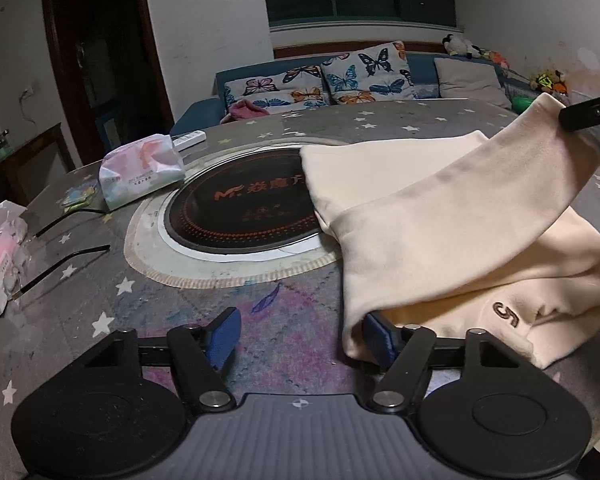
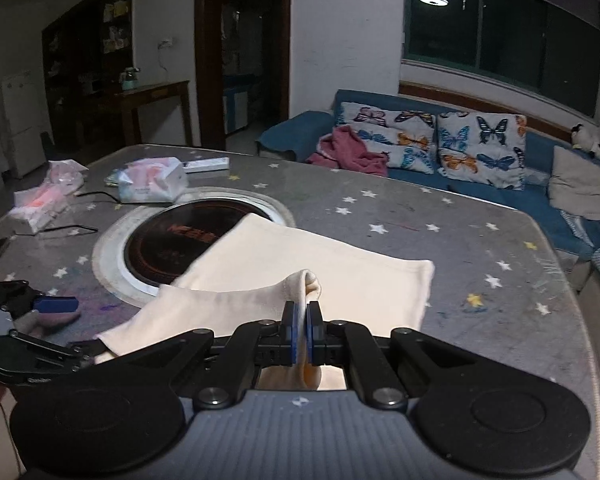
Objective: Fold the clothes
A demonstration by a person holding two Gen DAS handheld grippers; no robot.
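Observation:
A cream garment with a small embroidered mark lies on the star-patterned table, partly over the round black cooktop. My left gripper is open at the garment's near left edge; its right finger is tucked under the cloth, the left finger is bare. My right gripper is shut on a fold of the garment and holds it lifted above the table. The right gripper shows in the left wrist view at the far right, the left gripper in the right wrist view.
A tissue pack, a remote, a second opened pack and black cables lie on the table's left side. A blue sofa with butterfly cushions and a pink cloth stands behind.

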